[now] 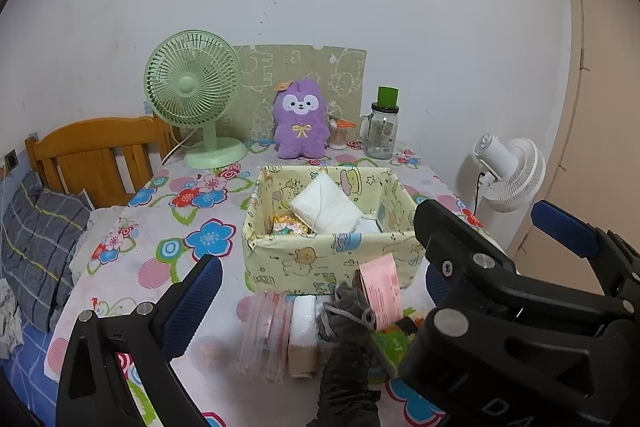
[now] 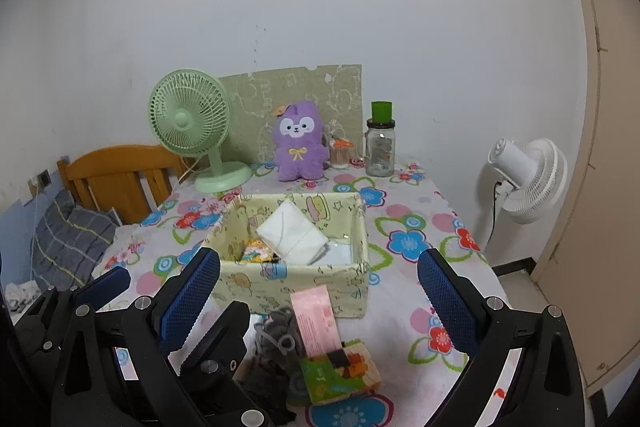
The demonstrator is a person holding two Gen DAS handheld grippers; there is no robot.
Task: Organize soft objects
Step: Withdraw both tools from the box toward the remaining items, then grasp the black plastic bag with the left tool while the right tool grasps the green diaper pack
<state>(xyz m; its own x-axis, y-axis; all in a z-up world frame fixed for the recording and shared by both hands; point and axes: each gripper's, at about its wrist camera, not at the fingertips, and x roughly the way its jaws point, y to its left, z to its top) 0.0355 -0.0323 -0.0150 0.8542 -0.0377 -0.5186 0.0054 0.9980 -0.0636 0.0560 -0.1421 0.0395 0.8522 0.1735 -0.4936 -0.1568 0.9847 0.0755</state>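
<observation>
A pale yellow cartoon-print fabric box [image 1: 332, 261] [image 2: 296, 283] stands mid-table, holding a white tissue pack [image 1: 326, 207] [image 2: 292, 237] and a small colourful item [image 1: 288, 225]. In front of the box lie a grey knitted piece [image 1: 348, 319] [image 2: 280, 339] with a pink card tag [image 1: 382, 287], a clear plastic pack [image 1: 266, 335], a white roll [image 1: 304, 327] and a green printed pack [image 2: 340, 371]. A purple plush [image 1: 298, 119] [image 2: 298, 143] sits at the back. My left gripper [image 1: 316, 295] hovers open over the grey piece. The right gripper [image 2: 320, 301] is open too, empty, beside the left one.
A green desk fan [image 1: 192, 87], a glass jar with a green lid [image 1: 382, 131] and a cotton-swab pot [image 1: 338, 137] line the table's back. A white floor fan [image 2: 528, 179] stands off the right edge. A wooden headboard [image 1: 96, 151] and grey pillow [image 1: 40, 247] lie left.
</observation>
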